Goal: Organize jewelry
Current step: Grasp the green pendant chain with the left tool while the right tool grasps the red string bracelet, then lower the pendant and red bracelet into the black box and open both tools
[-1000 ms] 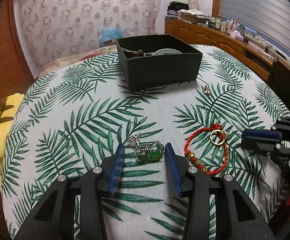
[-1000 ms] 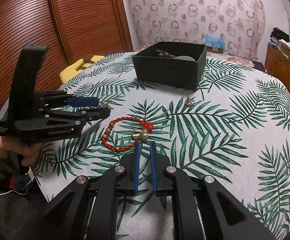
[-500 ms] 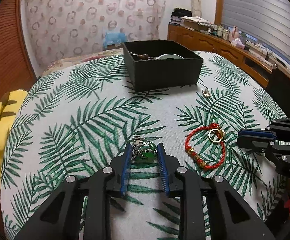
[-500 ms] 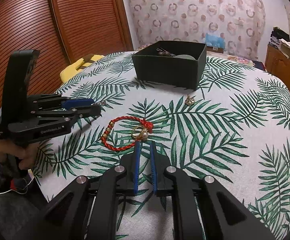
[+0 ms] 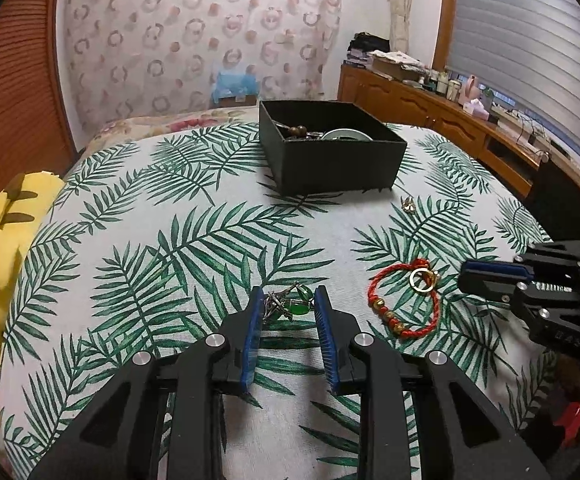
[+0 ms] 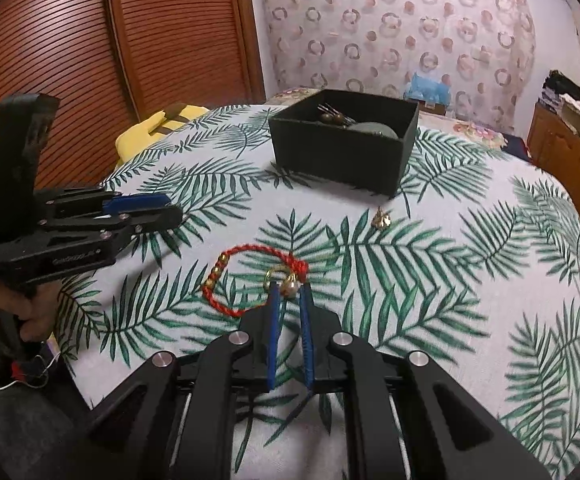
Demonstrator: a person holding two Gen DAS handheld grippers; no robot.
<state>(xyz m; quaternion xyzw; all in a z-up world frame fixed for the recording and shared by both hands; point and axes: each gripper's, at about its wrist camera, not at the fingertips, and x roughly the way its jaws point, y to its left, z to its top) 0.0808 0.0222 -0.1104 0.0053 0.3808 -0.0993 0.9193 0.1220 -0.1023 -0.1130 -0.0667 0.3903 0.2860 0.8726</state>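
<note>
My left gripper [image 5: 286, 300] is shut on the silver chain with green stones [image 5: 290, 305], held between its blue pads just above the leaf-print tablecloth. My right gripper [image 6: 289, 294] has its blue pads either side of the gold pearl ring [image 6: 286, 282], narrowly apart, touching or nearly so. The ring [image 5: 423, 279] lies inside the red cord bracelet with gold beads [image 5: 404, 300] [image 6: 246, 280]. A small gold charm [image 5: 409, 205] [image 6: 382, 220] lies near the black box [image 5: 330, 160] [image 6: 342, 152], which holds beads and a pale round piece.
The round table [image 5: 150, 220] drops off at its near and side edges. A yellow plush [image 5: 6, 248] sits off the left edge. A wooden sideboard [image 5: 430, 108] runs along the right wall. The left gripper's body [image 6: 70, 232] shows at the left of the right wrist view.
My left gripper closed from wide open onto the green-stone chain and lifted it slightly. My right gripper moved forward so its pads bracket the gold ring.
</note>
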